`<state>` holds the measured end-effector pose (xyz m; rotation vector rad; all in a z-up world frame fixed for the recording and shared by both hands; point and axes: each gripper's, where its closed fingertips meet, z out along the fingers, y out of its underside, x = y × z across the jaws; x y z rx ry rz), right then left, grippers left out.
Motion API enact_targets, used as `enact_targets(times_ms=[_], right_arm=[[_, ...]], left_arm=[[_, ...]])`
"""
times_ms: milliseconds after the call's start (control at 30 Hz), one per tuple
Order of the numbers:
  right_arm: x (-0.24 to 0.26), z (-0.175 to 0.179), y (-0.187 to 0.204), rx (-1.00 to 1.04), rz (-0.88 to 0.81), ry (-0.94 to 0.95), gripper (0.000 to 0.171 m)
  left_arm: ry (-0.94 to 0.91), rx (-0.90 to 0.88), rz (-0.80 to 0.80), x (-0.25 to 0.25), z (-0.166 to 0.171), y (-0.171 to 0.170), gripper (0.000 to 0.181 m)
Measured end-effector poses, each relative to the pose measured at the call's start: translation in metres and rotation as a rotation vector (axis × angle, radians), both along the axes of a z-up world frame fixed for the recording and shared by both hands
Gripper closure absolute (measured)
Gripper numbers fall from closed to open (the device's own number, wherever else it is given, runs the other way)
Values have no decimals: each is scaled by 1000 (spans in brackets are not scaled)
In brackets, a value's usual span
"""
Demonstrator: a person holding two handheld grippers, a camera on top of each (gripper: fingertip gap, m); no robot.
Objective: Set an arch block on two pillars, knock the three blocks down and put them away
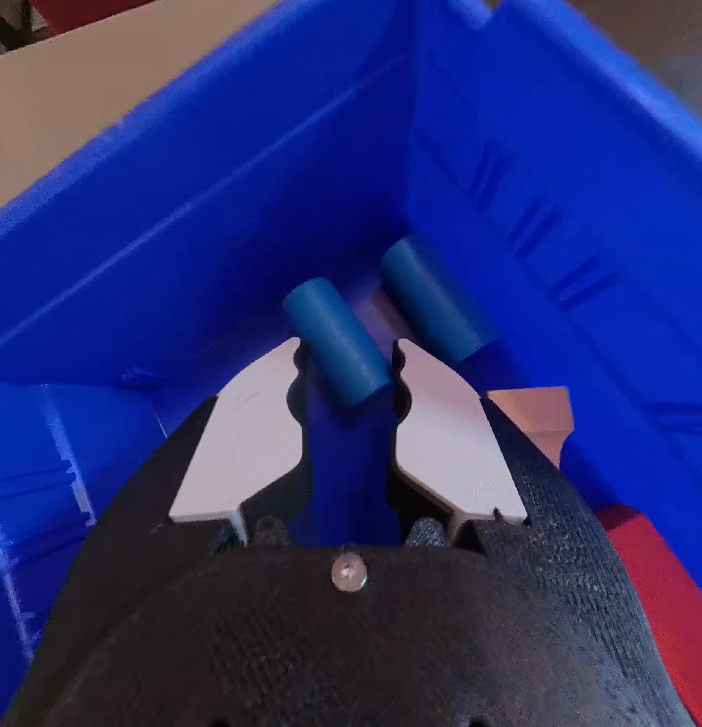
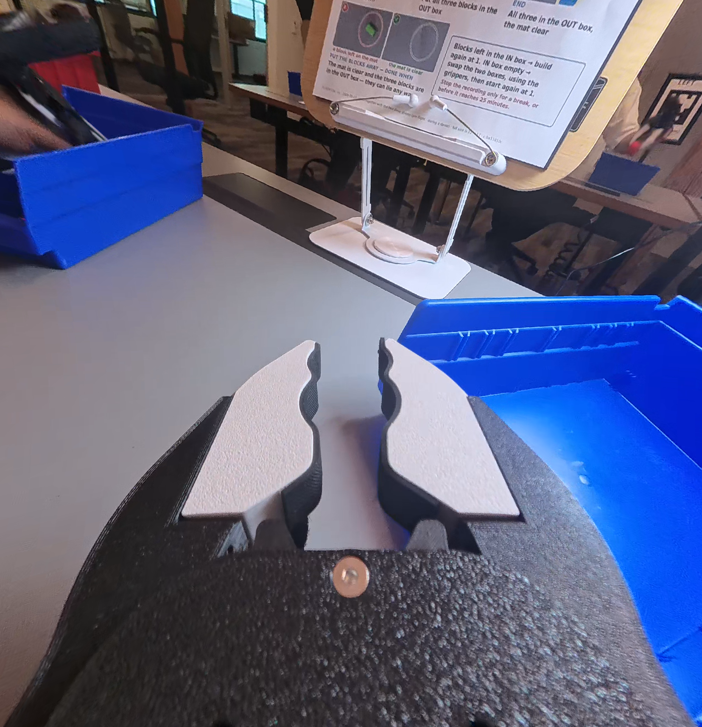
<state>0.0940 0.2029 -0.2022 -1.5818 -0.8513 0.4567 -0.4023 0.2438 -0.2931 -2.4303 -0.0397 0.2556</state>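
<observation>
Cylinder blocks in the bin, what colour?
Dark teal-blue, both cylinders, against the brighter blue bin. Left wrist view shows them best.

A grey table (image 2: 164,354) is seen carrying 2 blue bins: 1 bin (image 2: 105,189) at the far left and 1 bin (image 2: 538,326) at the right. A white document stand (image 2: 400,259) is set between them, farther back.

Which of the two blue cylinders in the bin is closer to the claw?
The nearer cylinder, whose end sits between the left claw tips. The other cylinder lies farther back and to the right, near the bin wall, outside the claw.
</observation>
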Motion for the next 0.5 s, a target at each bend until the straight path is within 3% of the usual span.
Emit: enact_targets(times_ms=[333,500], right_arm=[[-2,-5,-2,-15,14,-20,145],[-2,-6,-2,-11,14,-30,146]], left_arm=[[69,-96,-44,7,-11,-8,145],[120,-98,-85,8,4,-17,145]])
